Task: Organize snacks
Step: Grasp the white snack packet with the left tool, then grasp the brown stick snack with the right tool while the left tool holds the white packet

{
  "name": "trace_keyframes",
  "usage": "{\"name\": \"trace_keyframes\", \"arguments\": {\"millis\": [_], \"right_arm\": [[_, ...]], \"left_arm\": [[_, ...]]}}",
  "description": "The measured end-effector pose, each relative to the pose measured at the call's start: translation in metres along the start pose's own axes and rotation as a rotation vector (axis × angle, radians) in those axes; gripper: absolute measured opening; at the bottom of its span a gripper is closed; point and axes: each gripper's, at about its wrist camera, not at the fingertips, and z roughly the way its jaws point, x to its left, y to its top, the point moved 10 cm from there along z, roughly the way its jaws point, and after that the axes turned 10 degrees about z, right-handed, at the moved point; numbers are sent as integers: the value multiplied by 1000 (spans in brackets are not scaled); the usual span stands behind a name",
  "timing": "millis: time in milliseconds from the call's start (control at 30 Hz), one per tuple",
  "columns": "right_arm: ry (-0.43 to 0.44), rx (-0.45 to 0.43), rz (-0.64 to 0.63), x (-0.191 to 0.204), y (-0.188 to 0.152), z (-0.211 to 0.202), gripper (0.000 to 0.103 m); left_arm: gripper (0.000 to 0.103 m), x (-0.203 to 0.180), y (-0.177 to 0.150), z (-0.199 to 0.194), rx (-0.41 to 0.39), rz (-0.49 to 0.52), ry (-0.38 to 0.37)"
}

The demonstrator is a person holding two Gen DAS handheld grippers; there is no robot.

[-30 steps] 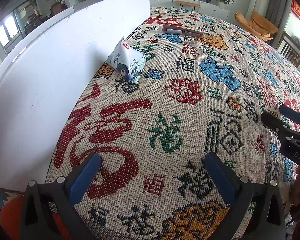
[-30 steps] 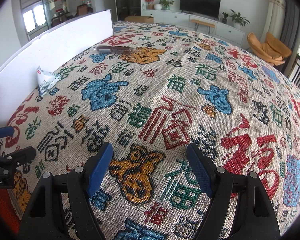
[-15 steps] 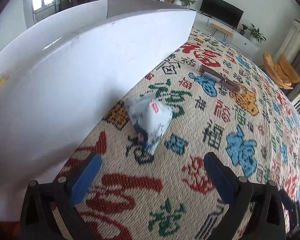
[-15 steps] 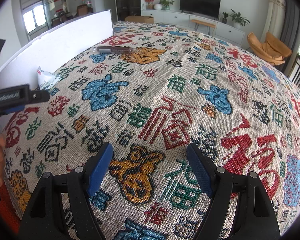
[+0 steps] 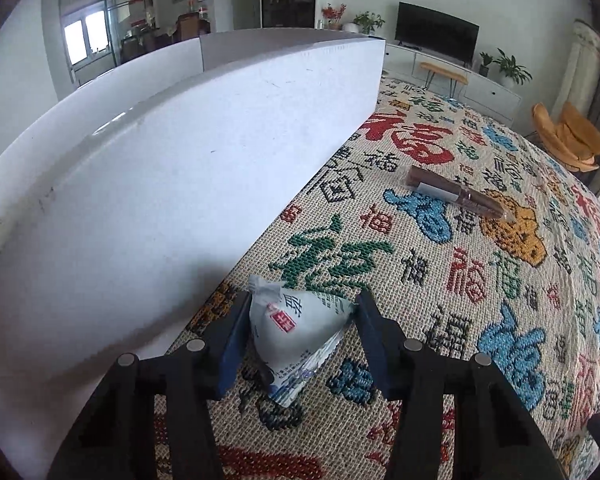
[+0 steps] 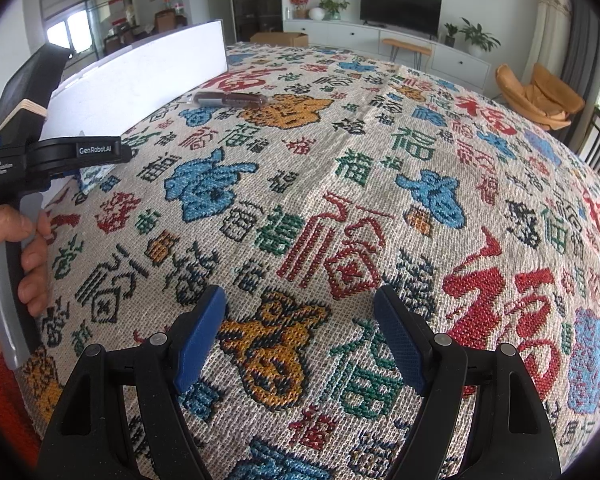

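Patterned cloth (image 5: 440, 280): snack pouch (image 5: 296, 332) between left gripper (image 5: 298, 332) fingers, crimped end away.

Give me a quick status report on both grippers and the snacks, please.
Left gripper shut on white snack packet beside white box. Right gripper open, empty. Brown snack bar apart, nothing blocking.

Patterned woven tablecloth (image 5: 440, 288) under white snack pouch (image 5: 296, 332), brown snack bar (image 5: 456, 194), white board (image 5: 172, 208)

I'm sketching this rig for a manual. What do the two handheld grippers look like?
Both grippers, left and right, have black plastic frames with silver rivets and blue finger pads. The right view shows the left one's black body, white "GenRobot.AI" lettering, grey handle and bare hand.
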Motion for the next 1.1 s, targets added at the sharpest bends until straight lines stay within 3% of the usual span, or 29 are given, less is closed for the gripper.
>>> {"name": "trace_keyframes", "arguments": {"millis": [133, 300, 400, 500, 600, 633, 700, 800, 900, 1000, 1100], "right_arm": [[0, 0, 0, 0, 0, 0, 80], [0, 0, 1, 0, 0, 0, 80], [0, 0, 1, 0, 0, 0, 80], [0, 0, 1, 0, 0, 0, 80], [0, 0, 1, 0, 0, 0, 80], [0, 0, 1, 0, 0, 0, 80], [0, 0, 1, 0, 0, 0, 80], [1, -2, 3, -1, 1, -1, 80], [72, -39, 36, -2, 9, -9, 80], [63, -98, 14, -6, 48, -18, 80], [119, -62, -87, 20, 98, -8, 80]], "left_arm": [[48, -7, -16, -18, 14, 44, -87], [49, -35, -53, -55, 81, 122, -292], [49, -48, -76, -70, 109, 197, -339], [56, -48, -86, -78, 80, 242, -304], [89, -40, -90, -77, 74, 228, -250], [92, -36, -90, -75, 73, 222, -211], [92, -28, -93, -70, 89, 205, -183], [103, -25, -95, -65, 103, 205, -177], [103, -25, -97, -64, 104, 229, -152], [103, -25, -97, -64, 102, 226, -153], [103, -25, -96, -62, 99, 225, -151]]}}
